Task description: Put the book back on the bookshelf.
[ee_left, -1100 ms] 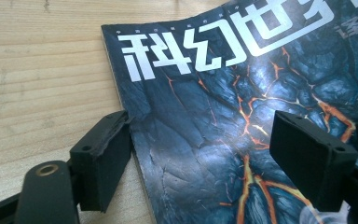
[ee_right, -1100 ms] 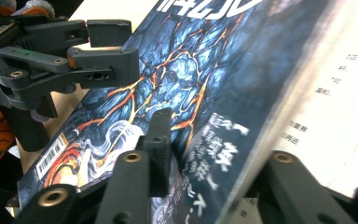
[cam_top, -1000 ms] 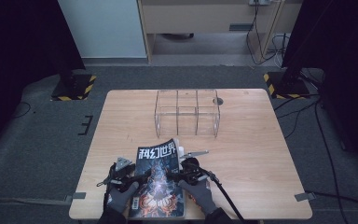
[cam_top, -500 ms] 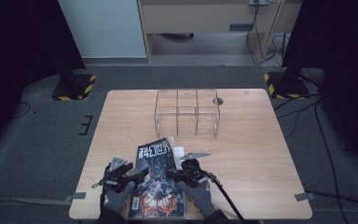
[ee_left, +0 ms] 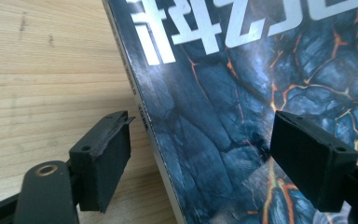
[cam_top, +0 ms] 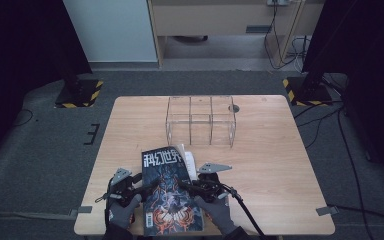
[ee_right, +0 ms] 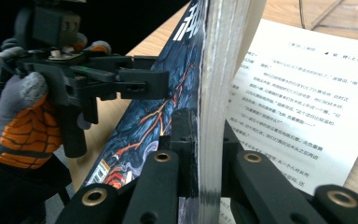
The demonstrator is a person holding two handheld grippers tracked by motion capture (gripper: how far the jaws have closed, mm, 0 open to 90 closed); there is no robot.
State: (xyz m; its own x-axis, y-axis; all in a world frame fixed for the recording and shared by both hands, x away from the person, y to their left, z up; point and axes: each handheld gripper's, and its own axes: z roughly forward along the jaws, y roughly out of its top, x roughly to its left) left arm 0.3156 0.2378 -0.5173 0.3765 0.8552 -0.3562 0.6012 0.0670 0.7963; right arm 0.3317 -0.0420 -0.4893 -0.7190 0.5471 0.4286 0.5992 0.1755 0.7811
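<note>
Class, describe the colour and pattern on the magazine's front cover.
The thick paperback magazine has a dark blue-grey cracked-rock cover with glowing orange veins and white lettering, clearest in the left gripper view.

A lab-like recording room: a bare light wooden table (cam_top: 280, 165) stands on grey carpet (cam_top: 45, 150), flanked by black stands with yellow-black hazard-striped bases (cam_top: 80, 94), cables (cam_top: 330, 120) trailing past its right edge.

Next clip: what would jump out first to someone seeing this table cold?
The magazine with its dark, lava-cracked cover at the near edge of the table. The right gripper is clamped on a thick block of its pages, lifting them off a printed page lying flat beneath. The left gripper stands open over the cover's left edge. Farther back stands a clear acrylic organizer with three compartments.
</note>
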